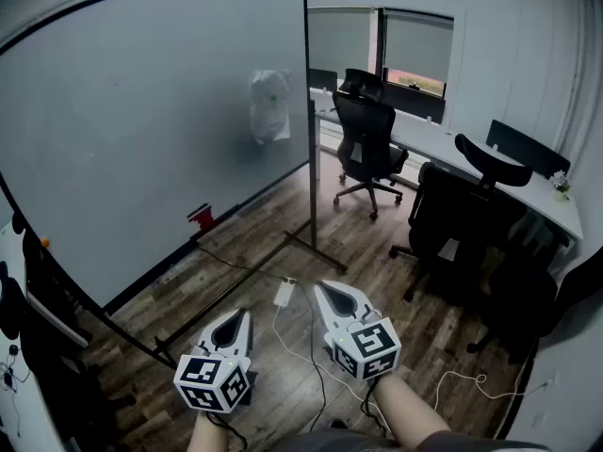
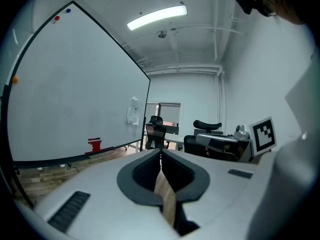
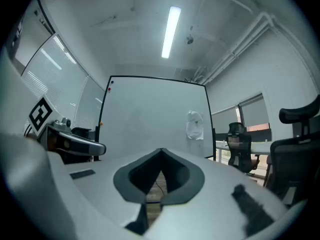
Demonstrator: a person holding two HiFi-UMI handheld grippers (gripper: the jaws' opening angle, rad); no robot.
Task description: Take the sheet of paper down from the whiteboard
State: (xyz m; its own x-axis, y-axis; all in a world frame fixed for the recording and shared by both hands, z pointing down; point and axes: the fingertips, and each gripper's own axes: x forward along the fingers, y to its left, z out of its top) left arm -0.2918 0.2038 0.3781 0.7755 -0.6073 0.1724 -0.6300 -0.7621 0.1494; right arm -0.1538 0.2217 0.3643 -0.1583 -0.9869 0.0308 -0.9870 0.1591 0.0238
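Facing a large black-framed whiteboard in an office room, with both grippers empty.

The white crumpled sheet of paper hangs on the whiteboard near its right edge, well apart from the grippers. A small red object sits on the board's lower rail. The left gripper and right gripper are held side by side over the dark wood-plank floor, each with its jaws pressed together and holding nothing. A white cable with a small white adapter lies on the floor ahead of them. Black office chairs stand beside a long white table under windows with drawn blinds.
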